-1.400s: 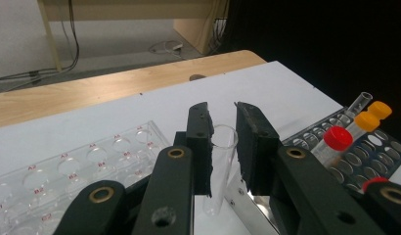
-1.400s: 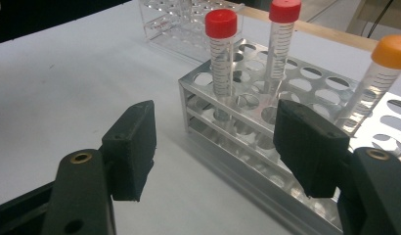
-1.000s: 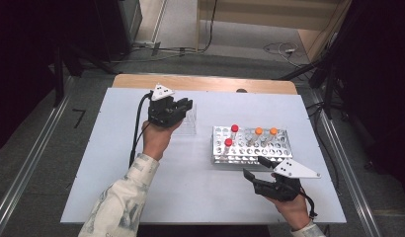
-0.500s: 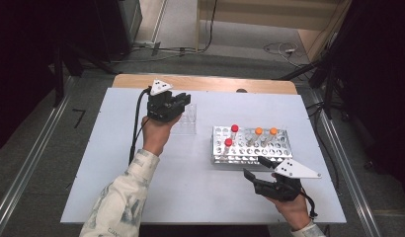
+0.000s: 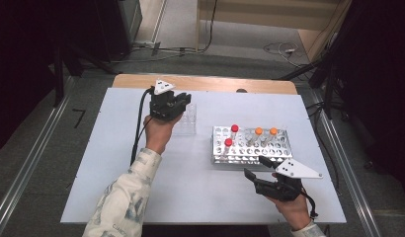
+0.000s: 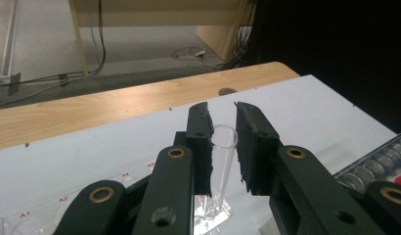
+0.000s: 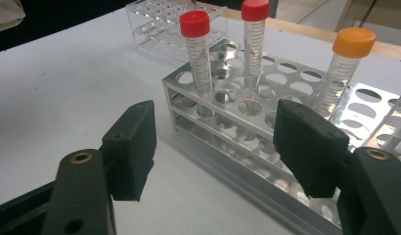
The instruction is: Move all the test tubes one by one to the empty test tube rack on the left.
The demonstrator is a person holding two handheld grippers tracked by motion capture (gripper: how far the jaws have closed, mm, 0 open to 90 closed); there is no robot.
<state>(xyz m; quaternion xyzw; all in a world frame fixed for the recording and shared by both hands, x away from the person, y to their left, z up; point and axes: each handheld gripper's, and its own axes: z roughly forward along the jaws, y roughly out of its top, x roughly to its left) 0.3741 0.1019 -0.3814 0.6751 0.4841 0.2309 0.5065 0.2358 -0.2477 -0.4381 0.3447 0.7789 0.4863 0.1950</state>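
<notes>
Nearest the person, right claw (image 5: 256, 174) low over the white counter (image 5: 111, 187), jaws set wide apart with nothing between them, pointed at the near corner of the metal rack (image 5: 250, 154) and just short of it. In the right claw's own view, two red-capped tubes (image 7: 197, 49) upright in the rack's near holes and an orange-capped tube (image 7: 346, 66) to the right, all straight ahead of the spread jaws (many holes around them unfilled). Bare counter to the left of the rack, between it and the person's left sleeve (image 5: 122, 202).

Farther off, left claw (image 5: 184, 104) clamped on an uncapped clear tube (image 6: 223, 161), held upright by its upper part, rim just showing between the pads (image 6: 201, 142). Below it a clear plastic rack (image 5: 185, 123) with printed hole labels, beside the left hand (image 5: 158, 132); whether the tube's tip sits in a hole or hangs above, cannot tell. Clear rack and metal rack near each other, not touching.

Beyond, a strip of open counter, then a wooden edge (image 5: 215, 83) along the far side and floor with cables (image 5: 282, 49) behind.
</notes>
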